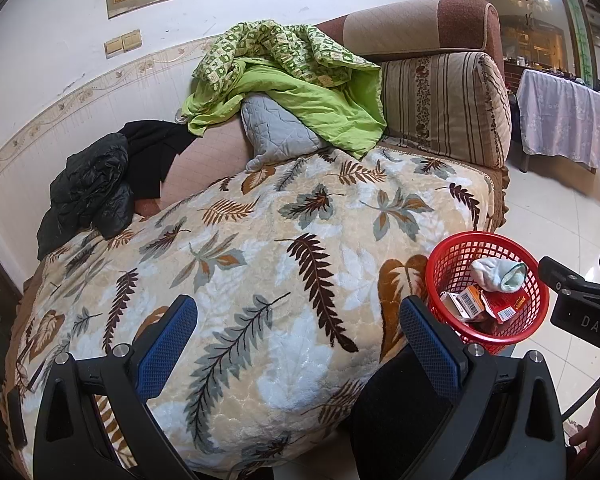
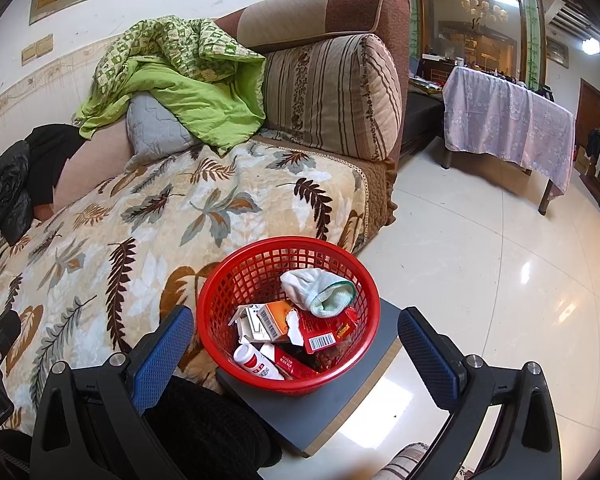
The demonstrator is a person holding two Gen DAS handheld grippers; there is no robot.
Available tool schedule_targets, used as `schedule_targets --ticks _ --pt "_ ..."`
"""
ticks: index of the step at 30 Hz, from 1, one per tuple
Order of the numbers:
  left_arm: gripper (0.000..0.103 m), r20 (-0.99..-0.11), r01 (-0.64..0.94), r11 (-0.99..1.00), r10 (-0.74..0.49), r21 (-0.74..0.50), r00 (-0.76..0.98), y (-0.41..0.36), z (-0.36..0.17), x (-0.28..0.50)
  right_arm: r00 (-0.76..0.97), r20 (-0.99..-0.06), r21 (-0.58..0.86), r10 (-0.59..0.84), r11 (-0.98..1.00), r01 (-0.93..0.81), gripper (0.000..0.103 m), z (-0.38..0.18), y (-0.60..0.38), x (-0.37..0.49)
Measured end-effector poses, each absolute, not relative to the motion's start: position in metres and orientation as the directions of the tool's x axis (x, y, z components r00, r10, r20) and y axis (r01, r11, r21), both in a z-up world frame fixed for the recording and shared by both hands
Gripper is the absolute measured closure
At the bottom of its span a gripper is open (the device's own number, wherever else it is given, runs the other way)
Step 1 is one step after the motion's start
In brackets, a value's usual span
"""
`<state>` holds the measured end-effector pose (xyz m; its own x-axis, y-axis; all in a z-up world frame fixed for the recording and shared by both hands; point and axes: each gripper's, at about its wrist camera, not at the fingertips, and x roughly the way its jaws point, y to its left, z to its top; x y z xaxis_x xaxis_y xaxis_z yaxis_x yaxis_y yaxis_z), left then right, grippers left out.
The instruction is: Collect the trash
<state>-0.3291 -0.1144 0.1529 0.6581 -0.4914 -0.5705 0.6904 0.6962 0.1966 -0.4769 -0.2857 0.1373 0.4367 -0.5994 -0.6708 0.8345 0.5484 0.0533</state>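
I had both claws spread wide with nothing between their blue pads. My left gripper (image 1: 298, 344) hung over the leaf-patterned blanket (image 1: 260, 248) that covered the sofa seat, and my right gripper (image 2: 296, 354) hung just above the red basket (image 2: 220, 280).

The basket stood on a small grey board (image 2: 324, 412) on the glossy tiled floor (image 2: 500, 280), right against the blanket's hanging edge. Inside it lay the trash: a balled white sock (image 2: 318, 290) with a green cuff on top, an orange-and-white carton (image 2: 274, 320) with a barcode, a torn red packet (image 2: 328, 334), a red box (image 2: 290, 362) and a small white bottle (image 2: 256, 362) with a red label low against the near wall. From the left wrist view the basket (image 1: 440, 264) sat off to the right, beside the right finger, with my right gripper's black body (image 1: 580, 304) just past it.

Around the seat, a green quilt (image 1: 292, 80) was heaped over a grey pillow (image 1: 280, 128) against the striped bolster (image 1: 448, 108). A black jacket (image 1: 92, 188) lay crumpled at the far left end. A dark knitted cloth (image 2: 204, 428) bulged up between the right gripper's left finger and the board. Across the room stood a table under a pale floral cloth (image 2: 508, 120), well apart from the basket.
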Motion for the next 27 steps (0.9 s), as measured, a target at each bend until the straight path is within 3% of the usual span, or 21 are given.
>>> schedule_targets --ticks 27 --pt "0.002 -0.575 0.686 0.705 -0.492 0.178 0.654 -0.1139 0.1522 -0.3291 0.446 -0.671 0.034 -0.592 0.577 0.816 0.000 0.1347 -0.2811 -0.4700"
